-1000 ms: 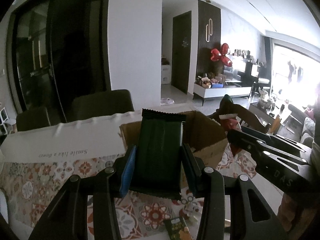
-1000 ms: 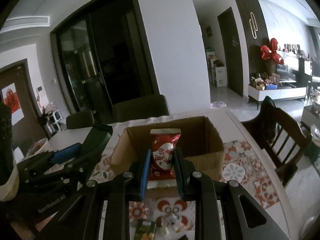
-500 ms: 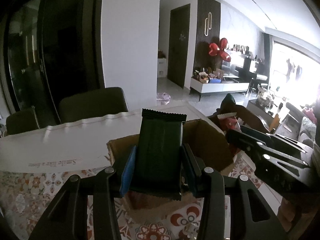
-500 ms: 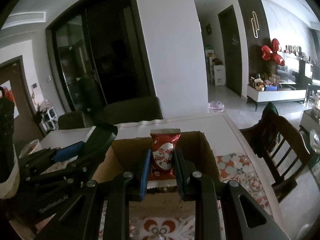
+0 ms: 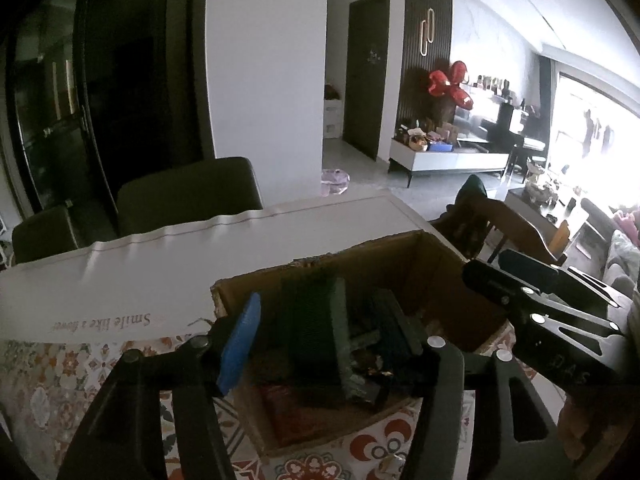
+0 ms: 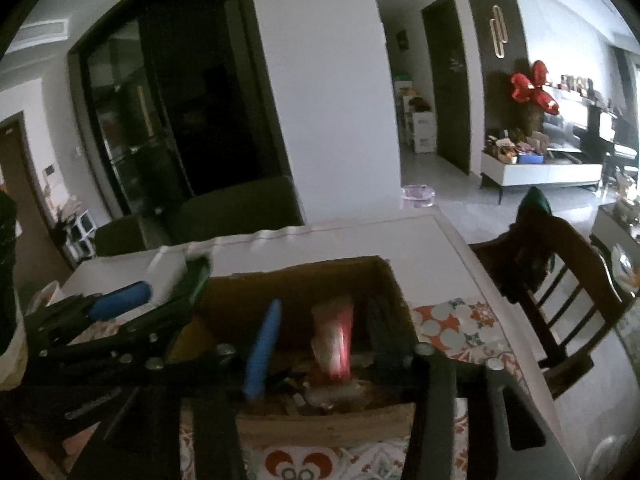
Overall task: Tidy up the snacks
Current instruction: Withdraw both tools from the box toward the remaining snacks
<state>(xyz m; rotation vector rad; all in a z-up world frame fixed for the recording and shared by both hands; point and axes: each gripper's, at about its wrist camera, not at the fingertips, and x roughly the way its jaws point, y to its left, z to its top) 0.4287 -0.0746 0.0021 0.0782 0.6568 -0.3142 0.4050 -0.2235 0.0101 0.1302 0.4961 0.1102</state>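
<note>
both grippers are parked over the cardboard box (image 5: 436, 264) and both have just been opening up, so this looks like the drop-off part of the snack sorting.

left gripper (image 5: 320, 340): jaws roughly half spread, and the dark green packet (image 5: 316, 344) sits between them but no longer squeezed. there's a visible gap to the blue pad (image 5: 240, 344) on one side, so i'd call it released, with the packet standing on edge inside the box just ahead of the jaws. below it there's a reddish wrapper (image 5: 288, 412) already lying in the box.

right gripper (image 6: 320, 344): jaws also parted, a bit less wide. the red and white packet (image 6: 336, 344) is between them, smeared by motion blur, so it looks like it's dropping or sliding down into the box. can't tell if one pad is touching it, but it doesn't look clamped.

handling-wise: my guess is these are light, crinkly foil pouches. soft, a bit slippery, and whatever's inside probably crushes if you pinch hard. best hold would be across the flat middle of the pack with gentle pressure, not on the crimped end seal, which flexes and lets it swing. being so light they'll tip over once let go, so placing them low between the jaws beats dropping.
</note>
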